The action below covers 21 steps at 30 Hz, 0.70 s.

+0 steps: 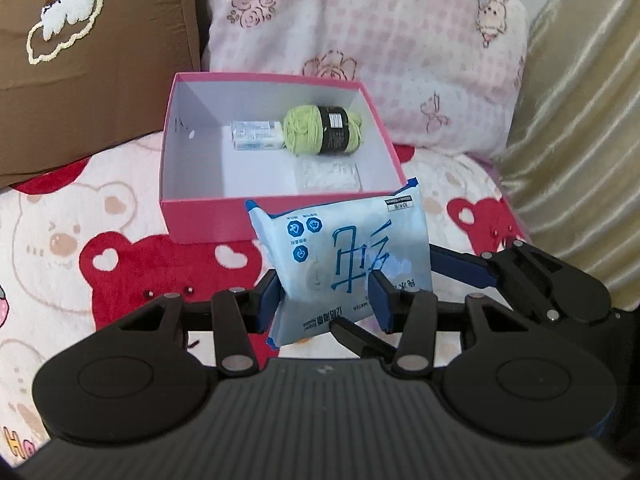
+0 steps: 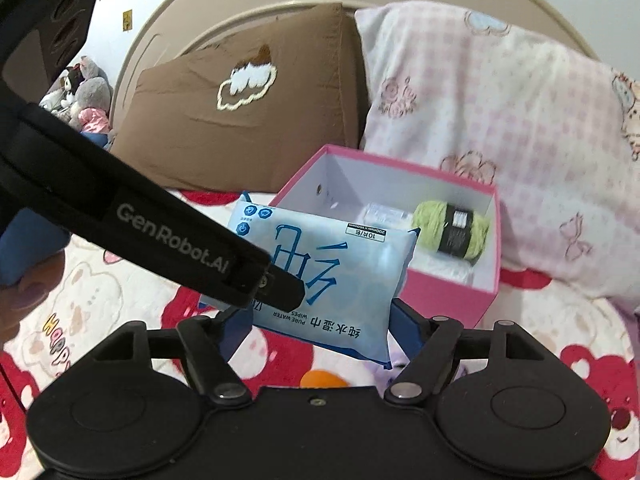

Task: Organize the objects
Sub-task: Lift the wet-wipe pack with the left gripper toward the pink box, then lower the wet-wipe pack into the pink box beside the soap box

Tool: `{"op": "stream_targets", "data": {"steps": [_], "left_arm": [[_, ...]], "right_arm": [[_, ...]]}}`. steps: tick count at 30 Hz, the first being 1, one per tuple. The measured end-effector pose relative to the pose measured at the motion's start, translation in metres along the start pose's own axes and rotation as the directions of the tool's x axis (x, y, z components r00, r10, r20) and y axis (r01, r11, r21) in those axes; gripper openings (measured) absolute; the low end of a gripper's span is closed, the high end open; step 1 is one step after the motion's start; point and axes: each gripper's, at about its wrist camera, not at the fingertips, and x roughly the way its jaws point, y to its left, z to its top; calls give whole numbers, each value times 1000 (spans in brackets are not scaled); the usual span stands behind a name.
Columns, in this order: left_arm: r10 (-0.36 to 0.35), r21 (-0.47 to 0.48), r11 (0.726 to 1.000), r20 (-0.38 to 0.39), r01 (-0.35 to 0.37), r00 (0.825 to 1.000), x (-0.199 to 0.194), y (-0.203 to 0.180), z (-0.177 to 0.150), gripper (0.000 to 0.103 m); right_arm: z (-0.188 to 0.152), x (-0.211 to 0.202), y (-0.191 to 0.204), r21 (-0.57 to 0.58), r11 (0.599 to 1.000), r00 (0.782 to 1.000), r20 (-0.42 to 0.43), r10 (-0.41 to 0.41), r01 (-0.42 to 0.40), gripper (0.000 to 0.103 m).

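The left gripper (image 1: 324, 300) sits nearest its camera, jaws pinching the lower part of a pale blue wipes pack (image 1: 344, 256) that stands upright with its printing upside down. Just to the right in that view the right gripper (image 1: 460, 264) reaches in from the side; one of its blue pads lies against the pack's right edge.

In the right wrist view the right gripper (image 2: 316, 320) has the wipes pack (image 2: 332, 280) between its jaws, a blue pad at each side edge of the pack. Whether those jaws truly press the pack or only flank it, I cannot tell. The left gripper (image 2: 276, 284) crosses in from the upper left, its black finger lying over the pack's front.

The pack is held above the bed (image 1: 60, 240), just in front of the near wall of an open pink box (image 1: 200, 220). Inside the box lie a green yarn ball (image 1: 320, 130) with a black band, a small white packet (image 1: 256, 136) touching its left side, and a clear wrapped item (image 1: 328, 174) near the front wall. The box (image 2: 440, 296) rests on a blanket with red and pink bears. Behind it lean a brown pillow (image 1: 100, 60) and a pink-checked pillow (image 1: 380, 48). A small orange thing (image 2: 322, 379) shows on the blanket below the pack; too hidden to name.
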Motion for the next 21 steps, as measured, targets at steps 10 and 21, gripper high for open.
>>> {"op": "stream_targets", "data": {"steps": [10, 21], "left_arm": [[-1, -43, 999, 31, 2, 1000, 5, 7, 25, 45], [45, -61, 997, 32, -43, 998, 11, 22, 68, 45]], "right_arm": [[23, 15, -11, -8, 1000, 1000, 10, -4, 4, 80], [52, 40, -27, 11, 998, 998, 5, 65, -65, 68]]}}
